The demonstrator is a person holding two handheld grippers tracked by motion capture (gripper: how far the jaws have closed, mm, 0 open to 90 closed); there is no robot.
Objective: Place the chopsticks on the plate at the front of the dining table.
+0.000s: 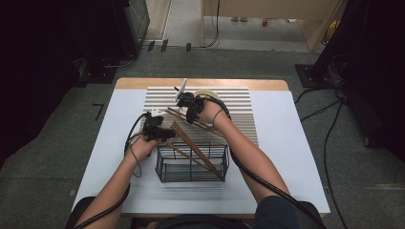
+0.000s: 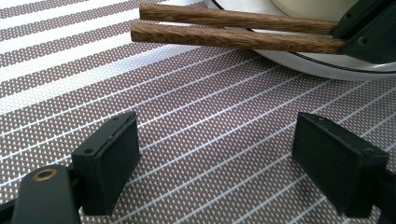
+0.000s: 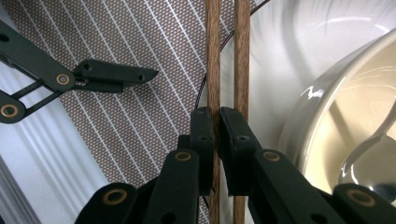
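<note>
Grey carpet floor [image 1: 286, 67], cables [image 1: 329, 119] trailing, perhaps wooden furniture [image 1: 267, 9] beyond.

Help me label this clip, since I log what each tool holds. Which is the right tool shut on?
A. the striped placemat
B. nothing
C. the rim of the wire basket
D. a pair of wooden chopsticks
D: in the right gripper view, the right tool has its jaws closed on the wooden chopsticks, beside the pale bowl.
</note>
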